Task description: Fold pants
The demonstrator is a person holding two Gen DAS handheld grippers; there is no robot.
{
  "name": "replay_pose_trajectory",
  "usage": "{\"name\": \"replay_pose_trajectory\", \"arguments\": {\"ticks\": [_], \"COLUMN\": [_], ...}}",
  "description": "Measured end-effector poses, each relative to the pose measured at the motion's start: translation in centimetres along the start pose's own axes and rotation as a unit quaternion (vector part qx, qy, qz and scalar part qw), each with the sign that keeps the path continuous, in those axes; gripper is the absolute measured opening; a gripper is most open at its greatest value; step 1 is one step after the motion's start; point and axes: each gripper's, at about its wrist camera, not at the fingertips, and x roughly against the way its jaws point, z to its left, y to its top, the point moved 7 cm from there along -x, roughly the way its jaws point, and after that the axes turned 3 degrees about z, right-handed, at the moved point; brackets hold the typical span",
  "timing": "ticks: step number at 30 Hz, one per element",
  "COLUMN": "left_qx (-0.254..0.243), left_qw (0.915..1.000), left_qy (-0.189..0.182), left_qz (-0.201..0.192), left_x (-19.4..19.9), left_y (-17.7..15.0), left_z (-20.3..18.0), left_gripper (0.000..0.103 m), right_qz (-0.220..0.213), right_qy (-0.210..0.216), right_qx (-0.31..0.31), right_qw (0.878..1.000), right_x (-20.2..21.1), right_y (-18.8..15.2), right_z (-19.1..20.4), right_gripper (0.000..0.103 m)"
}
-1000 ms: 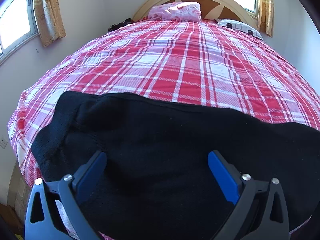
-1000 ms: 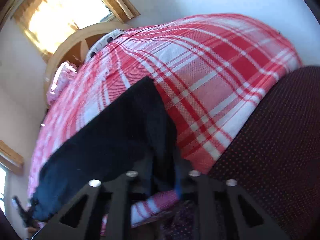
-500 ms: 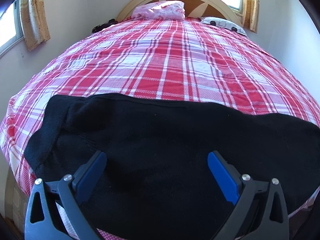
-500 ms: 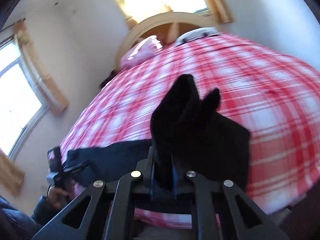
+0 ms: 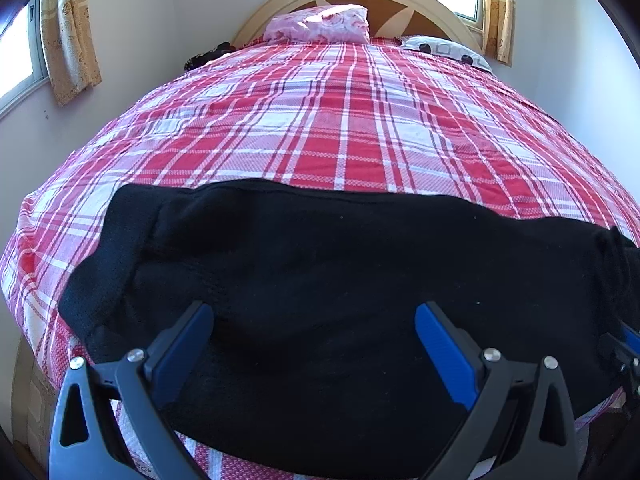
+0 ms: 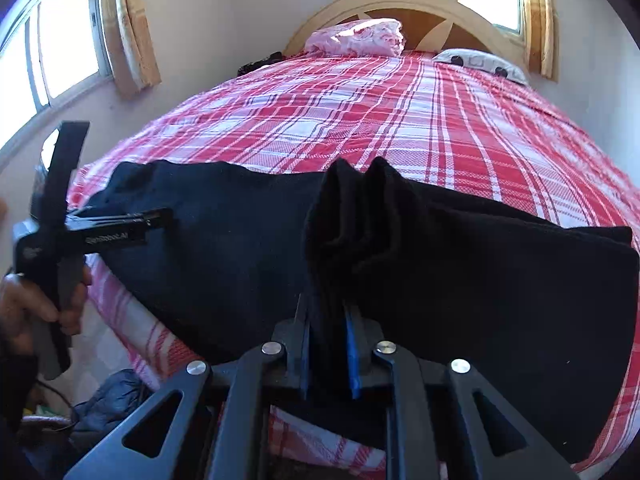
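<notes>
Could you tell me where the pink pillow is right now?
The pink pillow lies at the bed's far end against the headboard, left of the spotted pillow.

Small white lettering runs along the left tool (image 6: 120,232), too blurred to read with certainty.

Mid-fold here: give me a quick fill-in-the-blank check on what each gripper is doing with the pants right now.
The right gripper is shut on a bunched fold of the ____ pants.
The left gripper has its jaws ____ above the pants.
The pants lie on a red and white ____ bedspread.
Missing words: black; open; plaid
</notes>
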Motion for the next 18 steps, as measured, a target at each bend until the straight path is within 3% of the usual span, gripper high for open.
{"name": "replay_pose_trajectory", "arguments": {"ticks": [1, 2, 3, 4, 8, 10, 13, 15, 18], "left_qx": [0.0, -0.001, -0.001, -0.002, -0.015, -0.02, -0.023, -0.027, -0.037], "left_qw": [1.0, 1.0, 1.0, 1.0, 0.9999, 0.9997, 0.9992, 0.9987, 0.9978], "left_qy": [-0.001, -0.003, -0.004, -0.005, -0.003, -0.002, -0.014, -0.025, -0.039], "left_qz": [0.0, 0.0, 0.0, 0.0, -0.006, -0.013, -0.028, -0.035, -0.039], "left_x": [0.0, 0.0, 0.0, 0.0, 0.5, 0.8, 1.6, 2.0, 2.5], "left_y": [0.0, 0.0, 0.0, 0.0, 0.1, 0.3, 0.9, 1.3, 1.6], "left_z": [0.0, 0.0, 0.1, 0.1, 0.0, -0.2, -0.9, -1.8, -3.2], "left_gripper": [0.103, 0.103, 0.103, 0.103, 0.103, 0.103, 0.103, 0.103, 0.103], "right_qz": [-0.008, -0.014, -0.021, -0.028, -0.07, -0.114, -0.131, -0.119, -0.091], "right_qy": [-0.003, 0.007, 0.04, 0.065, 0.137, 0.151, 0.11, 0.097, 0.103], "right_qx": [-0.004, -0.005, -0.007, -0.01, -0.037, -0.075, -0.118, -0.128, -0.11], "right_qw": [1.0, 1.0, 0.999, 0.997, 0.987, 0.979, 0.978, 0.98, 0.984], "right_x": [-0.1, -0.1, 0.2, 0.5, 3.1, 5.6, 6.9, 6.2, 3.7], "right_y": [-0.1, 0.0, -0.1, -0.1, 0.7, 1.4, 1.7, 1.7, 1.2], "right_z": [0.4, 0.6, 1.4, 1.9, 1.9, -0.3, -4.8, -6.0, -4.8], "right_gripper": [0.033, 0.056, 0.072, 0.074, 0.074, 0.072, 0.053, 0.03, 0.026]}}
